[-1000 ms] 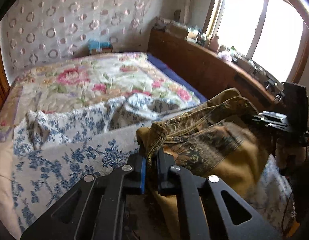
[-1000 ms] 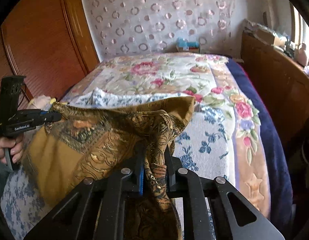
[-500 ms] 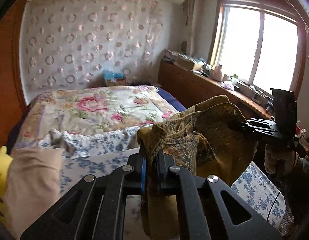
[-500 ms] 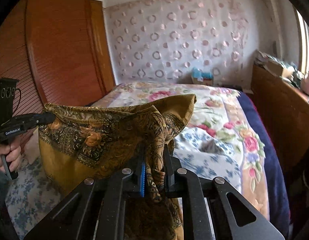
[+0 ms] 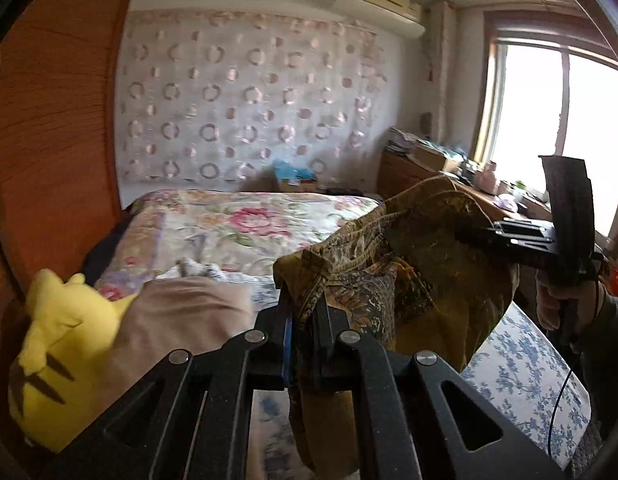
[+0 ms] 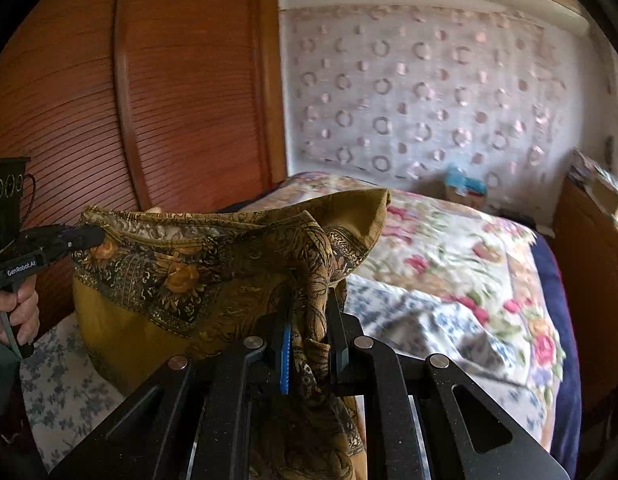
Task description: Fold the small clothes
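A mustard-gold patterned scarf (image 5: 437,280) hangs in the air above the bed, stretched between both grippers. My left gripper (image 5: 303,320) is shut on one bunched corner of it. In the right wrist view the same scarf (image 6: 181,276) sags like a pouch, and my right gripper (image 6: 309,320) is shut on the opposite bunched corner. Each view shows the other gripper at the far end of the cloth: the right one (image 5: 481,238) and the left one (image 6: 89,236), each held by a hand. The cloth's lower part drops behind the jaws.
Below lies a bed with a blue-and-white floral sheet (image 5: 521,376) and a flowered quilt (image 6: 449,248). A yellow plush toy (image 5: 65,344) and a beige cushion (image 5: 181,320) sit at the bed's left. A wooden wardrobe (image 6: 129,100) stands left, a cluttered wooden ledge (image 5: 425,160) under the window right.
Both grippers have risen with the scarf, lifting it off the bed, and both views now point higher at the wall. The left view has swung left, bringing in the yellow plush.
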A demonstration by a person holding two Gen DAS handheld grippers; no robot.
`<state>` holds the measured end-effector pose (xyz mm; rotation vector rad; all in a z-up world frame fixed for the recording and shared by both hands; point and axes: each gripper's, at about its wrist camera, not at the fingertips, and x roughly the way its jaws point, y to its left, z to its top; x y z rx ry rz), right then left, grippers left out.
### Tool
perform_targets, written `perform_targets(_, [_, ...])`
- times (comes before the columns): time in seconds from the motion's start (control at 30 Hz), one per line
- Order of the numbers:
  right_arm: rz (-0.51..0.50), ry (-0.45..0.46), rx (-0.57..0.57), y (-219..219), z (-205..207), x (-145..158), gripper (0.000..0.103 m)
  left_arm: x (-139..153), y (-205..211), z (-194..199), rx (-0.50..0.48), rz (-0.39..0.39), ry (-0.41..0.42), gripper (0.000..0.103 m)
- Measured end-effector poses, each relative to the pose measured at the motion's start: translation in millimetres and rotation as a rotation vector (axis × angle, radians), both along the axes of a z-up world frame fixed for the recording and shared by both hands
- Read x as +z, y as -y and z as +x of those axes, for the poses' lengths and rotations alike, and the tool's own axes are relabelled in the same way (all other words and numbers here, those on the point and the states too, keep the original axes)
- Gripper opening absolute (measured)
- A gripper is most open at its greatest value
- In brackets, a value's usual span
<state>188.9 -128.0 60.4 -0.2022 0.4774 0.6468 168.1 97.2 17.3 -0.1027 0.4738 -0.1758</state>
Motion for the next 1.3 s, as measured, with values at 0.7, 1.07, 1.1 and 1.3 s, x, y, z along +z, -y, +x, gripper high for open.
perform_targets(0.7, [-0.211, 0.047, 0.36, -177, 109, 22, 0.013, -83, -105, -64, 0.28, -0.122, -0.072, 0.008])
perform_targets(1.07, [-0.21, 0.008, 0.289, -220, 150, 1, 0.056, -108, -120, -61, 0.324, -0.118, -0.16, 0.008])
perform_targets(1.1, [-0.193, 0.007, 0.271, -214, 153, 1, 0.058, -109, -120, -61, 0.325, -0.119, -0.166, 0.008])
perform_targets(1.3, [-0.191, -0.084, 0.29, -200, 154, -34, 0.059, -110, -121, -60, 0.339, -0.108, -0.188, 0.008])
